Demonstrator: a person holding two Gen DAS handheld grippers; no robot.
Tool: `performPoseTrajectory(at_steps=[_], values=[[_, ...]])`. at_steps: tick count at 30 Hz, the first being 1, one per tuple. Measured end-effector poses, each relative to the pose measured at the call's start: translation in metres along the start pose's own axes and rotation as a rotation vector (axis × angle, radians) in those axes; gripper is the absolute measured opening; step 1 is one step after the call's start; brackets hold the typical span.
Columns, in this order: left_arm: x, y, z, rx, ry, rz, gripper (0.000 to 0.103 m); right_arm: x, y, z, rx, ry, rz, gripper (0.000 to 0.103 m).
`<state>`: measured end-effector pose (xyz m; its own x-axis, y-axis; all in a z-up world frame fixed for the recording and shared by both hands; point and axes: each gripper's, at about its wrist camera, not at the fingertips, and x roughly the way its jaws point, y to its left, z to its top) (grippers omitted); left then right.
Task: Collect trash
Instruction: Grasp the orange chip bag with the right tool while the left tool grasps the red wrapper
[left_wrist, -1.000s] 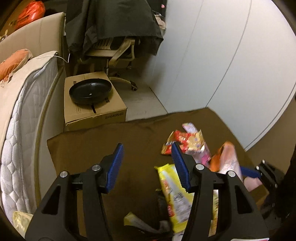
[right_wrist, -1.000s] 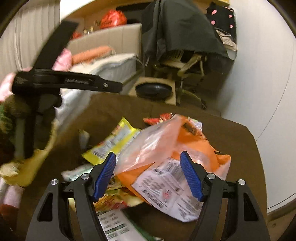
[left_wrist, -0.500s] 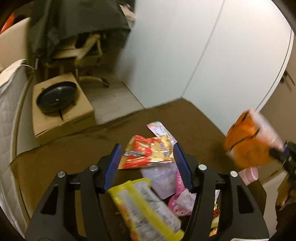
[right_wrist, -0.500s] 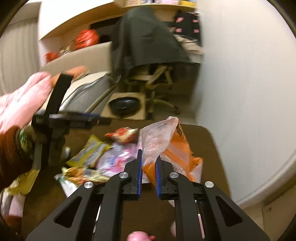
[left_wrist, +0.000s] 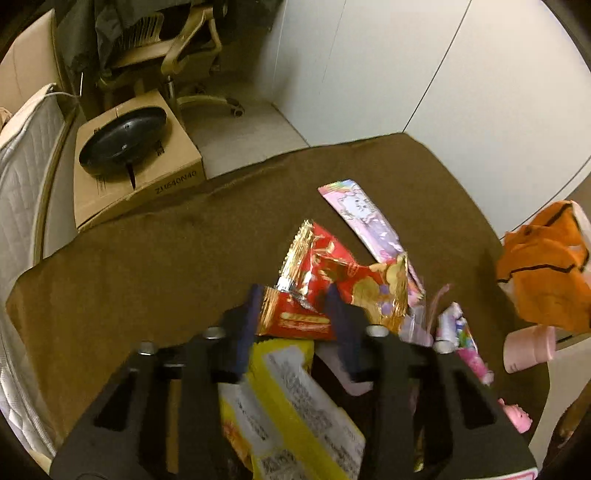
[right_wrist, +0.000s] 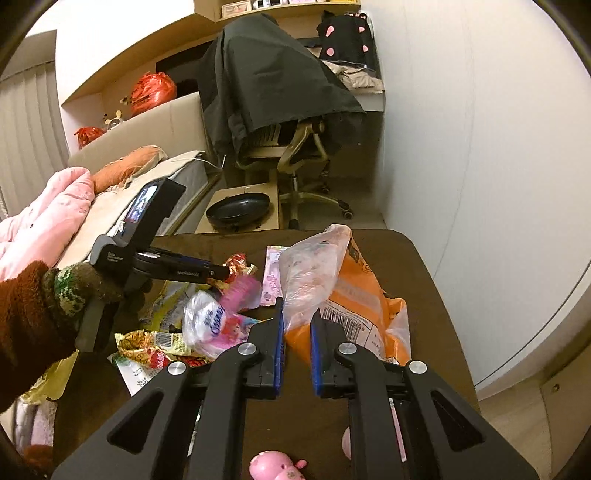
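Brown cloth covers the big table (right_wrist: 424, 266), and the trash lies spread on top of it. Biggest of the trash is the orange plastic bag with a clear plastic part (right_wrist: 354, 295), which sits near the right side of the table. The right gripper (right_wrist: 297, 328) points at this bag. Its blue fingers (right_wrist: 279, 332) stand a little apart, with a corner of the clear part between them, but I cannot tell if they pinch it. I think the bag is there to put the small trash inside, so that hand seems to be readying it. Next in size is the yellow snack wrapper with small black print (left_wrist: 295, 406), which lies right under the left gripper (left_wrist: 293, 306). That gripper has its blue fingers half spread on each side of the shiny red and gold snack wrapper (left_wrist: 332, 284), and they do not squeeze it yet. I think this wrapper is the next one to pick up, because the fingers already sit around its near end. A long pink and purple wrapper (left_wrist: 365, 218) lies just behind the red one, farther out on the cloth. A crumpled clear wrapper with blue letters (right_wrist: 205, 321) rests in the pile beside the other trash. Smallest is the little pink pig toy (right_wrist: 277, 465) at the near edge, and it may not be trash at all.
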<state>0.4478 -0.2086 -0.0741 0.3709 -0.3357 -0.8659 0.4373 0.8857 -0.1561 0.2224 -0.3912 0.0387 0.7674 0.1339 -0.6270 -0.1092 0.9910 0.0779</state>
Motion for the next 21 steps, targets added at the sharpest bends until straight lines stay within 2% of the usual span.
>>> performPoseTrajectory(at_steps=[6,12,13,15,18,21], values=[[-0.040,-0.005,-0.021,0.010,-0.077,0.004,0.000,-0.013,0.014,0.002,-0.020,-0.028,0.014,0.012],[-0.077,-0.013,-0.036,0.045,-0.125,-0.046,0.003,-0.039,0.028,0.001,-0.055,-0.071,0.001,0.012],[-0.080,-0.013,-0.035,0.038,-0.134,-0.063,0.008,-0.044,0.029,0.000,-0.066,-0.079,-0.016,0.012],[-0.077,-0.012,-0.032,-0.018,-0.131,-0.087,0.054,-0.052,0.027,-0.002,-0.086,-0.093,-0.057,0.012],[-0.060,-0.014,-0.023,-0.100,-0.080,-0.121,0.058,-0.058,0.015,-0.004,-0.082,-0.098,-0.096,0.012],[-0.036,-0.014,-0.013,-0.209,-0.046,-0.061,0.058,-0.057,-0.001,-0.008,-0.058,-0.090,-0.113,0.012]])
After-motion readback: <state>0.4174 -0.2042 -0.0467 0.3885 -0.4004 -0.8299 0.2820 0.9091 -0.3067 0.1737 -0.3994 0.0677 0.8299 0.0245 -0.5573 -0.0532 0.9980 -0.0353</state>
